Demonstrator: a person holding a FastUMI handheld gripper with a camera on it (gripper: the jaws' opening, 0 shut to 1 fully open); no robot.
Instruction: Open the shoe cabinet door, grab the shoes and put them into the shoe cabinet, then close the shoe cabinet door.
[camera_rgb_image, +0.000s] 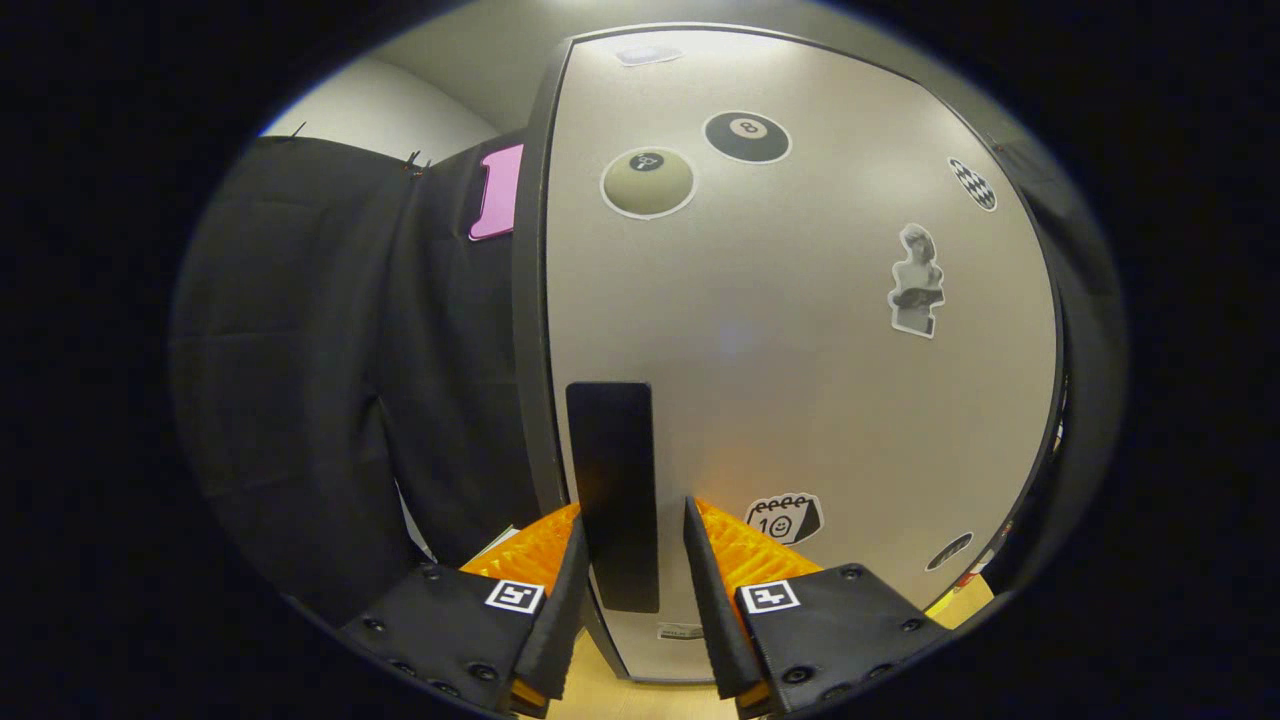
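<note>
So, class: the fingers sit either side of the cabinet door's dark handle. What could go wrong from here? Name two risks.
1. The fingers straddle the handle with gaps on both sides, so a pull now might slip off it.
2. The handle sits near the door edge beside the black cloth; a swinging door could perhaps snag it.

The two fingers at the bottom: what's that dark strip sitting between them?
The cabinet door's black handle, seen in the gripper view. The gripper straddles it with small gaps either side.

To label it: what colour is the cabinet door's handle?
Black; the handle shows best in the gripper view, between the gripper fingers.
</note>
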